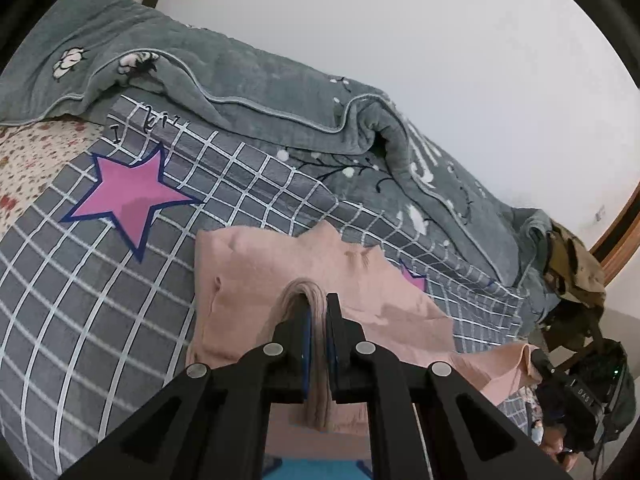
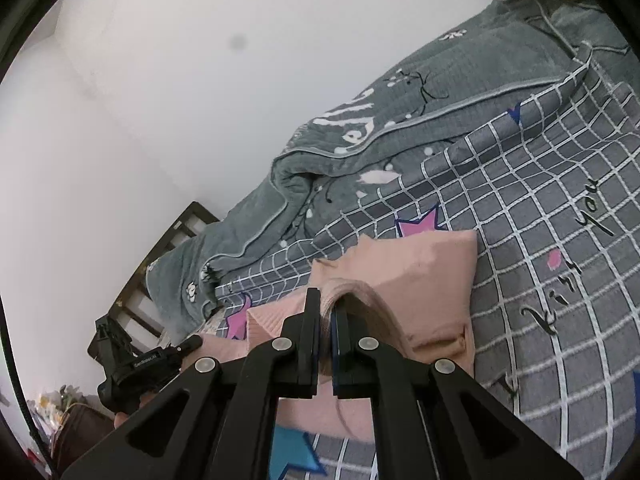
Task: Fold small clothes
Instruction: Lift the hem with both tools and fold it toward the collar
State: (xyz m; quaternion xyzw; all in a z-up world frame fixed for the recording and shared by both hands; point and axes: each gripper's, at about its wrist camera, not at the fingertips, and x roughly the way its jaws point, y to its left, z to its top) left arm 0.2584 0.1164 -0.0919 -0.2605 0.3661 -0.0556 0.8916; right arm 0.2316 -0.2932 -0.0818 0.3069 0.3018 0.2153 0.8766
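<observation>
A small pink garment (image 1: pixel 280 264) lies on the grey checked bedsheet (image 1: pixel 80 320), lifted along its near edge. My left gripper (image 1: pixel 318 300) is shut on a bunched ribbed hem of the pink cloth, which hangs down between the black fingers (image 1: pixel 340 320). In the right wrist view the same pink garment (image 2: pixel 420 276) stretches away from my right gripper (image 2: pixel 328 300), which is also shut on a pinched fold of its edge. The other gripper (image 2: pixel 140 364) shows at the lower left, holding the far end of the cloth.
A rumpled grey-green quilt (image 1: pixel 240 80) with white flowers runs along the back of the bed against a white wall. Pink stars (image 1: pixel 128 196) mark the sheet. A khaki bag (image 1: pixel 576 272) hangs at the right. A dark slatted headboard (image 2: pixel 160 264) stands at the bed end.
</observation>
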